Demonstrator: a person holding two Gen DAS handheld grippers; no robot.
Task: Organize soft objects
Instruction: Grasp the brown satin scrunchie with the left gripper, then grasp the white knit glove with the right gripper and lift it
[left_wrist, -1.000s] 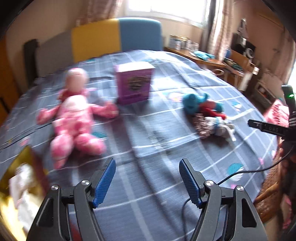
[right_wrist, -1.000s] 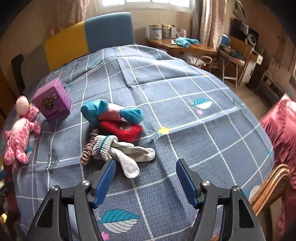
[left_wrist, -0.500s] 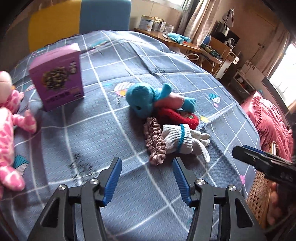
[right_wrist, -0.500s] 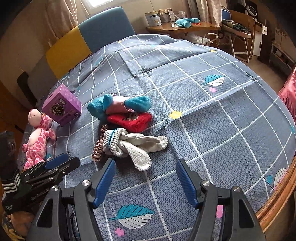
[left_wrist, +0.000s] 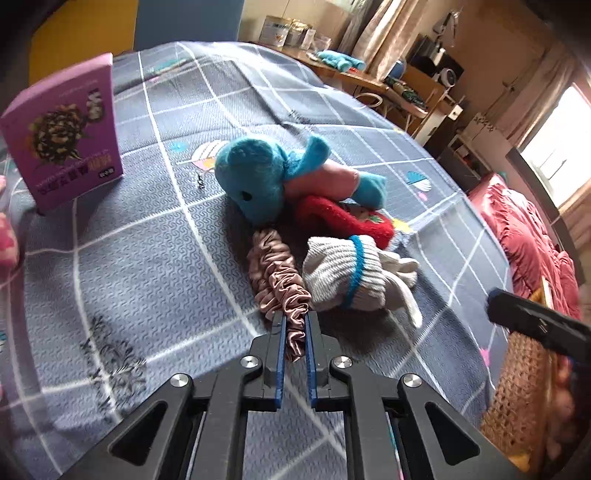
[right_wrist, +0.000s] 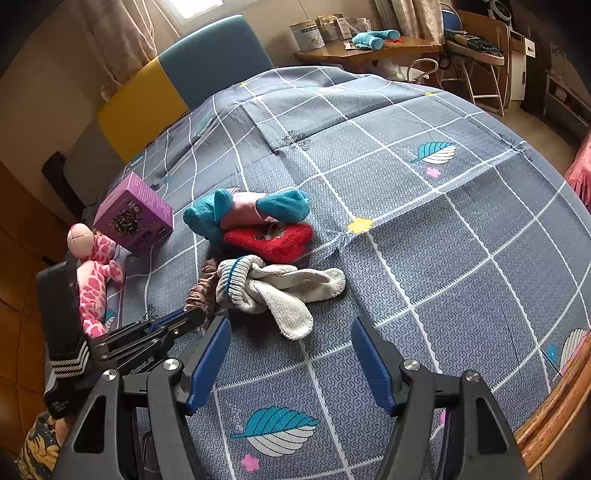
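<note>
Pinching scrunchie (left_wrist: 279, 286) | left gripper (left_wrist: 294, 334) | dusty-pink satin, ruffled

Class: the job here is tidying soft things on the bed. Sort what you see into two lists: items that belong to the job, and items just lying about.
Part of the job:
satin scrunchie, pinched in the left gripper
white knit gloves
red knit piece
blue plush toy
pink plush doll
right gripper, open

Lying about:
purple box
tins on the desk

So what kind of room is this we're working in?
Most likely a bedroom in a home: a bed under a grey checked quilt, a padded headboard behind it, and a cluttered wooden desk by the curtains.
</note>
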